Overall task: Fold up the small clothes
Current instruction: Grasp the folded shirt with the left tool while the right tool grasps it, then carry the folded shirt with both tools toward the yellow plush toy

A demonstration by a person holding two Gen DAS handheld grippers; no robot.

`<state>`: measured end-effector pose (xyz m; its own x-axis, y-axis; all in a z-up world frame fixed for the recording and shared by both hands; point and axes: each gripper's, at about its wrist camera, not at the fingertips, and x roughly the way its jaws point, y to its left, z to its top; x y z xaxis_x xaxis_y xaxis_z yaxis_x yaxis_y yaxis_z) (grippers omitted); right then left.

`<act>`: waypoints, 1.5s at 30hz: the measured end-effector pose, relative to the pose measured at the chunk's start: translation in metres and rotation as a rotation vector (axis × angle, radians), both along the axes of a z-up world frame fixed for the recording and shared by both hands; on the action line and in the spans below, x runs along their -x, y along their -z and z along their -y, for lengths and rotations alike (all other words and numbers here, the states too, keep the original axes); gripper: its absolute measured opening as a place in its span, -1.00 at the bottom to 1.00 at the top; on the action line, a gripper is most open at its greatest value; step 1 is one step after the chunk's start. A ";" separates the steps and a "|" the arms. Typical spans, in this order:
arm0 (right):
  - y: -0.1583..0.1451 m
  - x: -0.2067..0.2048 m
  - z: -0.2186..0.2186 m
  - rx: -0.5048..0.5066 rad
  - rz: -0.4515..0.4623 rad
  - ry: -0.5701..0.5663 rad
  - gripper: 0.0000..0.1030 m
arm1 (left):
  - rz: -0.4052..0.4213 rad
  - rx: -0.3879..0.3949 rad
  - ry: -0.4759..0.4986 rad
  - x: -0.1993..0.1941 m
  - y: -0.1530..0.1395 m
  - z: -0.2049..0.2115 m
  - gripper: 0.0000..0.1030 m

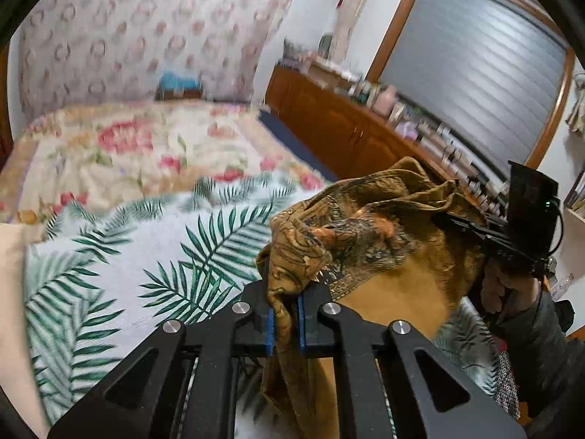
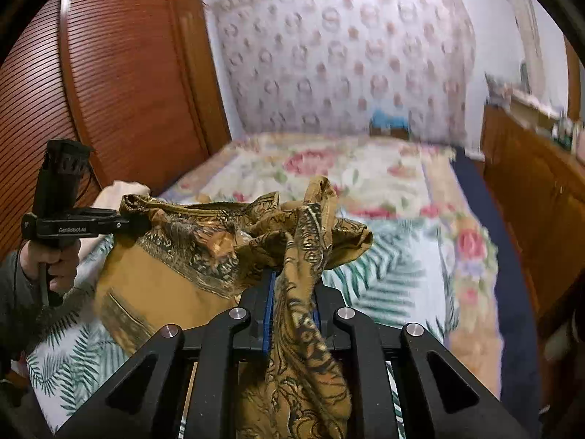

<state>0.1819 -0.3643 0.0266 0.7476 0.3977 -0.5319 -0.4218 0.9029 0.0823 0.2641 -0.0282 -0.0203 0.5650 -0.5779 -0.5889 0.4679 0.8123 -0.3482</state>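
With the left claw (image 1: 284, 323) and the right claw (image 2: 291, 312) each pinched tight on a bunched edge, the mustard patterned garment (image 1: 369, 241) hangs lifted over the bed's (image 1: 120, 234) near edge; the pick-up seems done, and next comes spreading it flat.

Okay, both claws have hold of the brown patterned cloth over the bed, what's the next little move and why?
Probably draw the left claw and right claw apart: the cloth hangs bunched and slack between them, so it needs stretching before laying on the leaf-print sheet.
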 end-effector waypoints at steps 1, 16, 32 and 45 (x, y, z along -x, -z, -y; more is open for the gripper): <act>-0.007 0.005 -0.004 0.001 0.025 -0.006 -0.70 | 0.023 0.008 -0.008 0.007 -0.006 -0.006 -0.82; -0.062 -0.028 -0.132 0.061 0.163 -0.307 -0.71 | 0.231 -0.031 -0.345 0.094 -0.047 -0.156 -0.82; -0.061 -0.136 -0.353 0.293 0.147 -0.693 -0.71 | 0.105 -0.074 -0.684 0.151 0.024 -0.269 -0.83; -0.024 -0.186 -0.422 0.279 0.126 -0.629 0.11 | 0.074 -0.117 -0.726 0.161 0.032 -0.279 -0.10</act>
